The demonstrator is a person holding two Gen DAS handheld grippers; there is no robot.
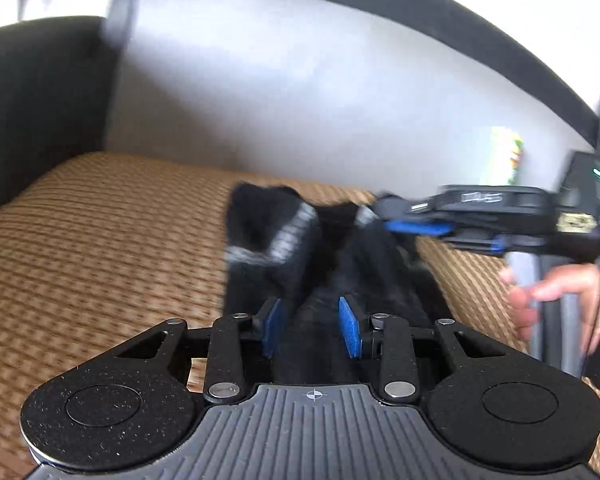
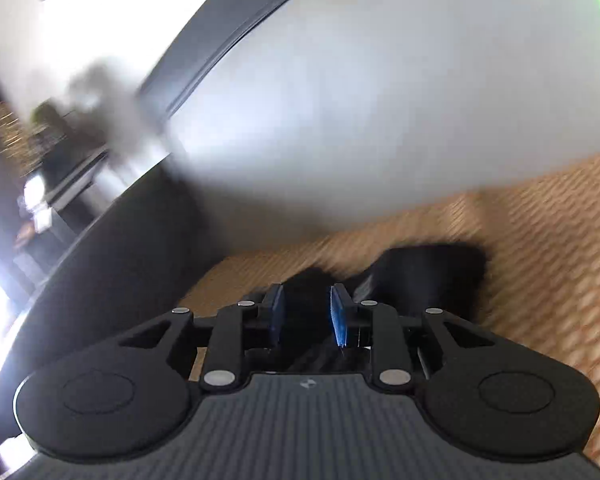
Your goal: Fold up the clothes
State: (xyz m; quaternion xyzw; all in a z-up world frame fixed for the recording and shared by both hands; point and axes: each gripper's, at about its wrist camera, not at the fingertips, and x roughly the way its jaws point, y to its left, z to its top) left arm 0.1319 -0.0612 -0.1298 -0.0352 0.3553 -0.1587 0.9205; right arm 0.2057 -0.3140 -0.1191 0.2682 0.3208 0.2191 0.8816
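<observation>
Lying on woven mat (image 1: 100, 240), black garment (image 1: 340, 264), left tongs (image 1: 311, 328) parted, right tongs (image 2: 307, 314) parted.

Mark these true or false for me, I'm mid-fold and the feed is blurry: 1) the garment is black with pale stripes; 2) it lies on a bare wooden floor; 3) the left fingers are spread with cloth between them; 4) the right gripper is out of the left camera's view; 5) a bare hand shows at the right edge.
1) True: the black garment carries pale stripes.
2) False: it lies on a woven tan mat.
3) True: the left gripper has its fingers apart, dark cloth between them.
4) False: the right gripper reaches in from the right, at the garment's far end.
5) True: the person's hand shows below that gripper.
</observation>
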